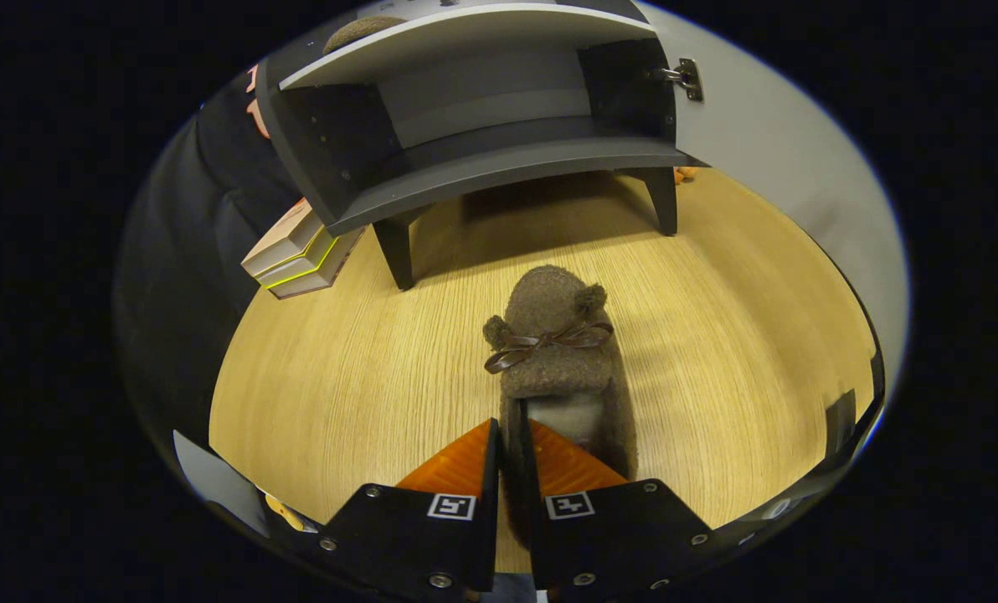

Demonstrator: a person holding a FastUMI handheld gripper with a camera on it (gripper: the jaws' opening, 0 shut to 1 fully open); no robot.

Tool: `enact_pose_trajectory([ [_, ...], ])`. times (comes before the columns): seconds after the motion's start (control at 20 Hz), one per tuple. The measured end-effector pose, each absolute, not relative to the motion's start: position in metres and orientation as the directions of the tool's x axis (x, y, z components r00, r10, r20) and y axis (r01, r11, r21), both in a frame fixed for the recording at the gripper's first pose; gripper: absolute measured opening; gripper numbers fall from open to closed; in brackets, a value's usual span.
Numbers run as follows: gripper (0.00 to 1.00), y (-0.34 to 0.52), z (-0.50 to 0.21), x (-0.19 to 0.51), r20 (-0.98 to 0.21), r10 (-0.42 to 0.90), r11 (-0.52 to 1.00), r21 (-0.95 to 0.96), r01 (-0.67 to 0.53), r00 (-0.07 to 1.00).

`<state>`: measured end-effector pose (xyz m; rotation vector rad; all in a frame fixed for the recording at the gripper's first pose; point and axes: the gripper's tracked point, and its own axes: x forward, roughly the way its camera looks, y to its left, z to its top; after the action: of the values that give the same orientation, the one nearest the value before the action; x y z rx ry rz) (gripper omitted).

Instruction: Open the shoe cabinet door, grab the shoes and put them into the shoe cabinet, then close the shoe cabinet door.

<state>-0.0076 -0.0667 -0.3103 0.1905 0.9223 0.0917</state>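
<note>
The hand-held gripper (511, 440) pinches the fuzzy brown slipper's (553, 343) heel wall, toe aimed at the shoe cabinet (482, 159) beyond, door (767, 134) open to receive it.

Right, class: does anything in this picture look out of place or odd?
Mildly. A second slipper sits on top of the shoe cabinet, not inside. The tongs pinch the brown slipper by its heel wall; the cabinet door is open.

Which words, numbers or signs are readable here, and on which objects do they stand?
No readable words or numbers.
Gripper, shut on the slipper: two square coded markers, patterns only, no letters.
Stacked books beside the shoe cabinet: any print is too small to read.
</note>
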Motion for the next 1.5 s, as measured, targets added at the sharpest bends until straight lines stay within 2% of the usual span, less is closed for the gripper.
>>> enact_pose_trajectory([
  [0.3,0.16,-0.06,-0.329,0.032,-0.774,0.127,0.981,0.192,0.038,0.62],
  [0.35,0.11,-0.058,-0.331,0.035,-0.774,0.133,0.978,0.202,0.043,0.619],
  [0.45,0.07,-0.061,-0.328,0.036,-0.768,0.132,0.976,0.209,0.051,0.627],
  [0.75,0.05,-0.068,-0.3,0.026,-0.757,0.125,0.98,0.194,0.038,0.641],
  [1.15,0.05,-0.067,-0.215,0.011,-0.687,0.141,0.985,0.17,-0.03,0.713],
  [1.5,0.05,-0.086,-0.103,0.021,-0.578,0.123,0.988,0.15,-0.044,0.807],
])
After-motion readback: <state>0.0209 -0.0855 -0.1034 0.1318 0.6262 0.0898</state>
